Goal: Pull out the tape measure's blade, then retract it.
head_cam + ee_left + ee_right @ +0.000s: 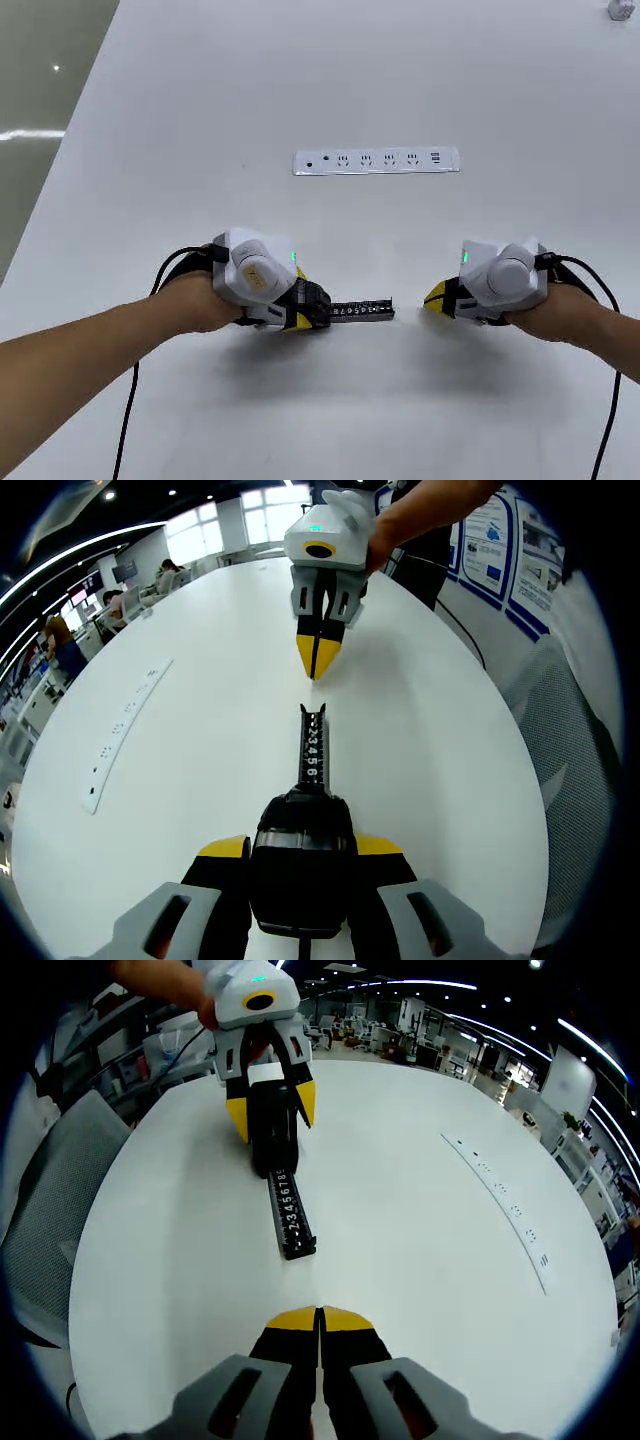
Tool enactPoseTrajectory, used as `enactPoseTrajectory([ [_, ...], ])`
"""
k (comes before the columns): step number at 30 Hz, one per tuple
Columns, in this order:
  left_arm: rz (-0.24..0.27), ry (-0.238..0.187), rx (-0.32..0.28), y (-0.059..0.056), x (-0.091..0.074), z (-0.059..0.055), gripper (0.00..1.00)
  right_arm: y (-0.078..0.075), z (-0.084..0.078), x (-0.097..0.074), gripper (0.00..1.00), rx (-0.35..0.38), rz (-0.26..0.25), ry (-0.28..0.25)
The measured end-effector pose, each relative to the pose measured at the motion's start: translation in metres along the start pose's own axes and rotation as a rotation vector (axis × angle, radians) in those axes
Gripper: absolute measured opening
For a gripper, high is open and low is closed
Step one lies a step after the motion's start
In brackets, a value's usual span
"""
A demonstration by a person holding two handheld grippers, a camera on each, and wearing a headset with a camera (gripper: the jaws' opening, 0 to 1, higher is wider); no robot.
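Clamped tape measure [302, 865] in left gripper [302, 846] fingers, blade [312, 748] partly out; right gripper [319, 1318] fingers together, probably needing to open onto blade's tip.

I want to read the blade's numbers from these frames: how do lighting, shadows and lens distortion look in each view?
Head view: even light, faint shadows on the table, tape measure numerals tiny. Left gripper view: sharp numerals, table edge bowed by the fisheye. Right gripper view: power strip bent into a curve, ceiling lights streaked.
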State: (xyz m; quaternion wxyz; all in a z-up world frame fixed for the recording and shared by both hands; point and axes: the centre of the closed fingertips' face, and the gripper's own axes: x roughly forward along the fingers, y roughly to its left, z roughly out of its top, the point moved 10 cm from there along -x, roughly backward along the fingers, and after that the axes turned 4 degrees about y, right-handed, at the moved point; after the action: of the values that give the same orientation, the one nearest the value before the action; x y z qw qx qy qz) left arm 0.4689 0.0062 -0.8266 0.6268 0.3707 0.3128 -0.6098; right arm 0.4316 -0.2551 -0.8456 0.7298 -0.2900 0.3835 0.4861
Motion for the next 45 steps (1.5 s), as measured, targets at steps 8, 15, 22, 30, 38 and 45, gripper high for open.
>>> enactPoseTrajectory([
  [8,-0.002,-0.002,-0.001,-0.001,0.001,0.001,0.34,0.003,-0.001,-0.004,0.00,-0.003,-0.005,0.009],
  [15,-0.003,-0.003,0.000,-0.001,0.001,0.001,0.34,0.003,-0.001,-0.006,0.00,-0.005,-0.007,0.009],
  [22,-0.005,-0.003,0.000,-0.001,0.001,0.001,0.35,0.003,-0.001,-0.004,0.07,-0.006,-0.010,0.013],
  [30,-0.004,-0.003,0.001,-0.002,0.001,0.001,0.35,0.007,0.012,0.000,0.16,-0.039,0.002,0.005],
  [38,-0.005,-0.003,0.000,-0.001,0.001,0.001,0.35,0.009,0.025,0.007,0.22,-0.079,0.023,-0.011],
  [45,-0.007,-0.005,0.001,-0.001,0.001,0.000,0.35,0.010,0.042,0.022,0.27,-0.136,0.057,-0.026],
])
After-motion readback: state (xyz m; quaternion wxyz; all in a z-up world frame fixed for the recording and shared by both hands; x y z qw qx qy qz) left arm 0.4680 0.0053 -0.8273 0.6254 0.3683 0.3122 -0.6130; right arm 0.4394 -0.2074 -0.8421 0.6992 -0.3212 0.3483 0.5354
